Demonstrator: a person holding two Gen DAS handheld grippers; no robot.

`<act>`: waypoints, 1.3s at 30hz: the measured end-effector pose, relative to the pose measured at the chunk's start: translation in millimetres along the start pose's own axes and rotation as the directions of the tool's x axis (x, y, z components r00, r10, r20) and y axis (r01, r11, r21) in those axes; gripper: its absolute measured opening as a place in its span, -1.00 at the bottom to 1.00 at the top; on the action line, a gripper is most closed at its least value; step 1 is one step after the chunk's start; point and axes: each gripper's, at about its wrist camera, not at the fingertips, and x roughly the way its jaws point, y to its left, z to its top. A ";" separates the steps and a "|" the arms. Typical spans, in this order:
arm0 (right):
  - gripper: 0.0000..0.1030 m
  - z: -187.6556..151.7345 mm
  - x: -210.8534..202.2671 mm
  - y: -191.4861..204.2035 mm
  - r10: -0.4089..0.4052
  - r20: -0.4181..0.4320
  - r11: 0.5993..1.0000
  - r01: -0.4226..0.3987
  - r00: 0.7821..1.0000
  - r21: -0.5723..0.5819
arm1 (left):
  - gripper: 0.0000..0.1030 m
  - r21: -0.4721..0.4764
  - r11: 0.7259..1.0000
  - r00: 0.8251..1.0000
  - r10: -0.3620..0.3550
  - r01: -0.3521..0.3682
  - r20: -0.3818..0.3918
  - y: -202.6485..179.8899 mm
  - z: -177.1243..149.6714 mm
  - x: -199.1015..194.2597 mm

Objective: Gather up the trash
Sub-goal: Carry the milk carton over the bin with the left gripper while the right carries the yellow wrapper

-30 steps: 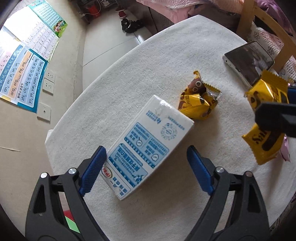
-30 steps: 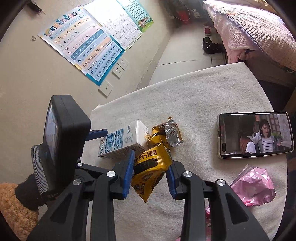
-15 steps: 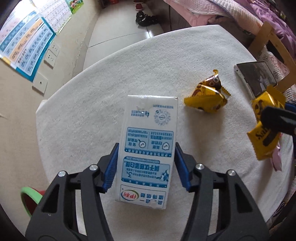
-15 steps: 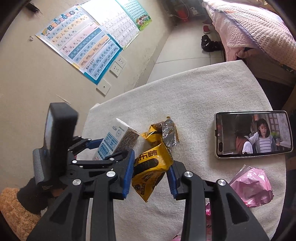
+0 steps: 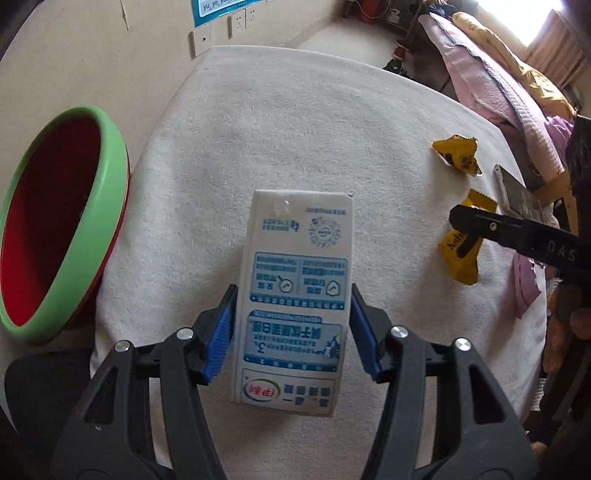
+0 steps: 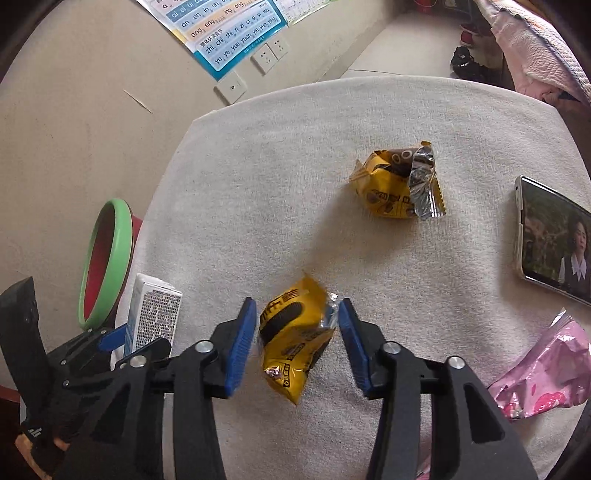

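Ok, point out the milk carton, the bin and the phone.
milk carton (image 5: 295, 295): left wrist view, printed front face.
bin (image 5: 110, 206): left wrist view, green rim.
phone (image 6: 550, 240): right wrist view, lit screen.

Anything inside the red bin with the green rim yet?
The bin shows only bare red wall in both wrist views. Its bottom is hidden by the rim, so trash lying there cannot be ruled out.

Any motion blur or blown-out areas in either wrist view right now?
Right wrist view: the yellow wrapper between the open right gripper pads is smeared at its top edge; the rest is sharp. Left wrist view: milk carton crisp; window blown out top right. Both show heavy fisheye curvature.
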 end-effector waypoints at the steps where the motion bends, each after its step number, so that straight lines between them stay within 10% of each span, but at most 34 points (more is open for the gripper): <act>1: 0.14 -1.0 -1.0 0.4 -0.005 0.005 1.000 0.005 1.000 0.000 | 0.07 0.007 1.000 1.000 0.009 -0.009 0.000 -2.2 -0.9 0.6; 13: 0.24 -15.1 -11.0 7.1 -0.062 0.019 0.997 0.063 0.998 -0.044 | 0.12 0.004 0.999 0.997 0.035 -0.036 0.069 -0.6 3.3 -11.0; 22: -0.38 -14.7 -10.8 1.3 -0.046 0.035 0.999 0.047 0.998 -0.022 | 0.12 0.006 1.000 0.998 0.024 -0.024 0.053 -2.8 -2.8 -6.1; 39: -0.40 -12.6 -32.9 38.2 0.034 0.118 0.992 -0.019 0.992 -0.124 | -0.01 -0.018 1.000 0.990 0.000 0.003 0.140 3.8 3.3 -34.5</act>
